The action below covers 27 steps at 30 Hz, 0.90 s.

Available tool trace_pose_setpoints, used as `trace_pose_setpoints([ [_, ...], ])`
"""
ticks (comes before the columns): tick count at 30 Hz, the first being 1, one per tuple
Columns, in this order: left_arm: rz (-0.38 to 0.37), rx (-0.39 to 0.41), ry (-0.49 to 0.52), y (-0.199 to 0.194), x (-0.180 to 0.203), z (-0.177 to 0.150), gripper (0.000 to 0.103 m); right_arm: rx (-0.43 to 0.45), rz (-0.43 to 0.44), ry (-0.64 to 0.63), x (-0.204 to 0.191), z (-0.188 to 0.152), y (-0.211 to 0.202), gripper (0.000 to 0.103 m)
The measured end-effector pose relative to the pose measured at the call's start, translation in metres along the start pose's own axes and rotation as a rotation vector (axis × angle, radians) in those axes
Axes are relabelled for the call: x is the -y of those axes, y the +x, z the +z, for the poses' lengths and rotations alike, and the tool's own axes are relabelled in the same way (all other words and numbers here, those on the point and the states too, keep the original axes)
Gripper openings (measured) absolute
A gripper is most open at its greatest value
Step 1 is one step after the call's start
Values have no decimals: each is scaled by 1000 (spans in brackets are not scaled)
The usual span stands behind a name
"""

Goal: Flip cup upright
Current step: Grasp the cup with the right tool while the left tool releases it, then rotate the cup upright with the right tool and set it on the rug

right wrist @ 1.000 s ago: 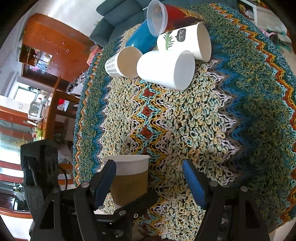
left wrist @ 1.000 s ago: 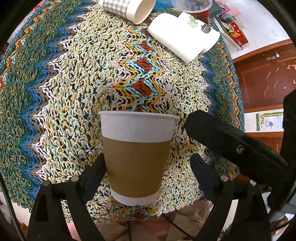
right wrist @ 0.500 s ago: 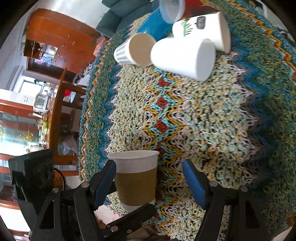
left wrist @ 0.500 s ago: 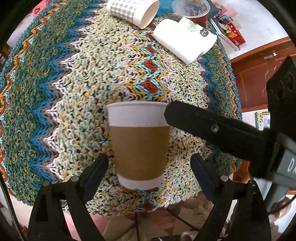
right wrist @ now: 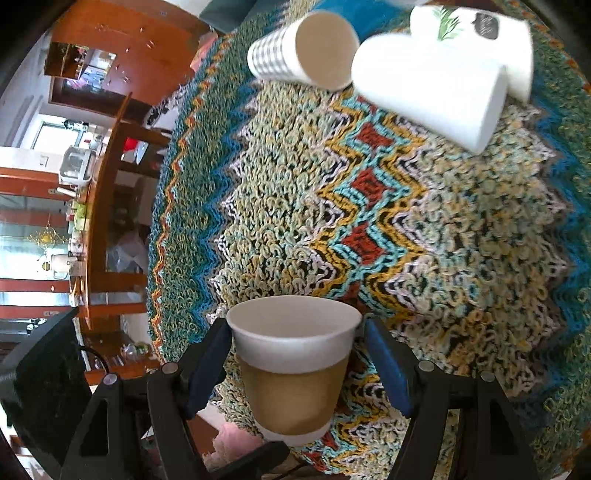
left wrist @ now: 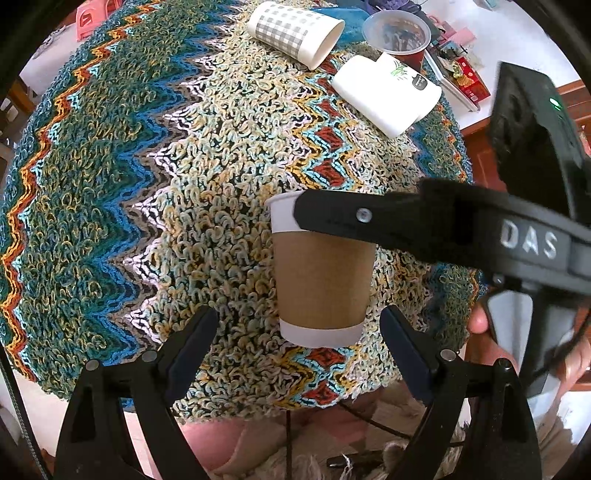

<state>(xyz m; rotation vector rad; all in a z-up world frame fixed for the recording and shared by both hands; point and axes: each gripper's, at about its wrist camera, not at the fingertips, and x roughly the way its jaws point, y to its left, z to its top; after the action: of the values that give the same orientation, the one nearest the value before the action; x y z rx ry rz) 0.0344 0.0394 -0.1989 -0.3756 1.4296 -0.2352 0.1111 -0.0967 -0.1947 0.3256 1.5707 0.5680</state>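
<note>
The brown-sleeved cup (right wrist: 293, 363) stands upright, clamped at its rim between the right gripper (right wrist: 295, 365) fingers; the left gripper (left wrist: 295, 354) gapes empty.

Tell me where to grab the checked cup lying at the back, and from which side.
Grip the checked cup across its side wall near the middle, coming from above with one finger on each side. It lies on its side, so the round wall is exposed; the thin open rim would probably crush.
</note>
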Motion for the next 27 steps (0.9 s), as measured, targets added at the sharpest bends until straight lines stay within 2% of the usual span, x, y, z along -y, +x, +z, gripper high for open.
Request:
trace_pose_setpoints([
  [8, -12, 9, -11, -10, -13, -5, 91, -93, 15, 11, 5, 7, 14, 72],
  [13, -16, 8, -16, -14, -20, -5, 91, -96, 22, -22, 6, 4, 6, 69],
  [17, -13, 18, -7, -17, -18, -7, 92, 8, 3, -57, 11, -6, -20, 69],
  [20, -7, 25, 3, -13, -5, -7, 92, 161, -35, -93, 17, -17, -47, 69],
  [23, -7, 27, 15, -13, -1, -8, 92, 356, -119, -142, 25, -35, -71, 69],
  [27, -2, 36, 35, -13, 8, -10, 92, 547, -211, -176, 38, -54, -81, 69],
])
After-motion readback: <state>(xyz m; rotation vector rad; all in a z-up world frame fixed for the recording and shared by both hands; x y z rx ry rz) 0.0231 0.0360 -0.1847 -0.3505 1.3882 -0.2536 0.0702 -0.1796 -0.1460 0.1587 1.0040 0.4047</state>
